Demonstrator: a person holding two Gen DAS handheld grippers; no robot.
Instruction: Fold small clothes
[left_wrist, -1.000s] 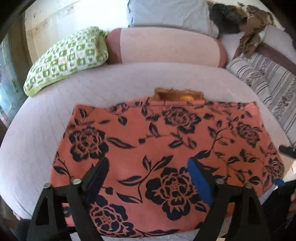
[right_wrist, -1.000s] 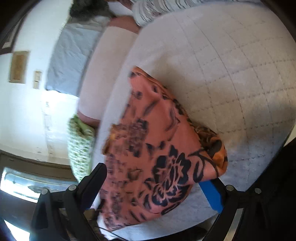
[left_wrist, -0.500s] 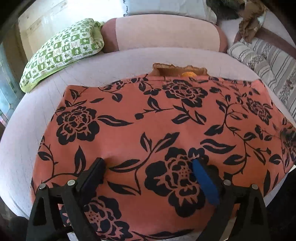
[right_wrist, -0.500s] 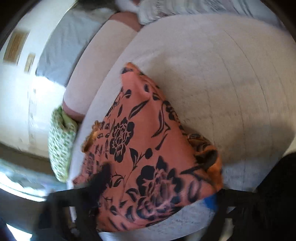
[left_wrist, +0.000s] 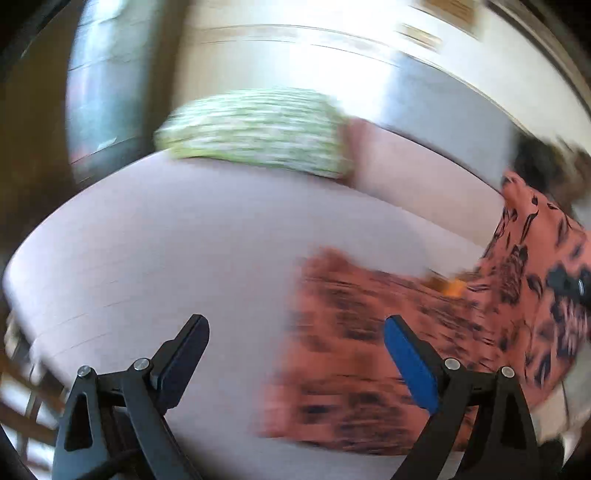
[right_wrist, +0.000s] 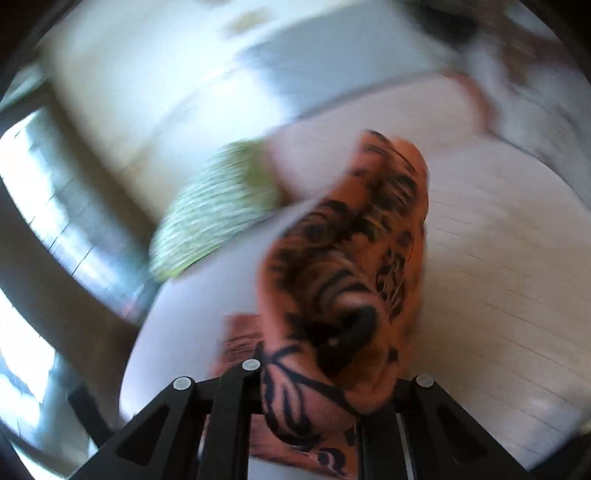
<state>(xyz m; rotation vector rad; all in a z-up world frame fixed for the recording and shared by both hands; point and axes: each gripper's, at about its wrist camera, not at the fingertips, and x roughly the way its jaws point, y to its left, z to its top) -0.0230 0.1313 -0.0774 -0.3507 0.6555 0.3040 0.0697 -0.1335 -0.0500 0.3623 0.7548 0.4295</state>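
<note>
An orange garment with black flowers (left_wrist: 369, 332) lies on the pale quilted bed (left_wrist: 166, 240). In the left wrist view its right side is lifted and hangs in the air at the right edge. My left gripper (left_wrist: 295, 354) is open and empty, hovering over the garment's left edge. In the right wrist view the garment (right_wrist: 351, 266) is bunched and draped over my right gripper (right_wrist: 314, 398), whose jaws are closed together on the cloth. Both views are blurred by motion.
A green-and-white patterned pillow (left_wrist: 255, 129) and a pink bolster (left_wrist: 413, 177) lie at the head of the bed. A window (right_wrist: 22, 177) is at the left. Dark clothes (left_wrist: 543, 162) are piled at the far right.
My right gripper closed on the garment's right side and lifted it up and over to the left. My left gripper swung left, off the middle of the garment, and stays open.
</note>
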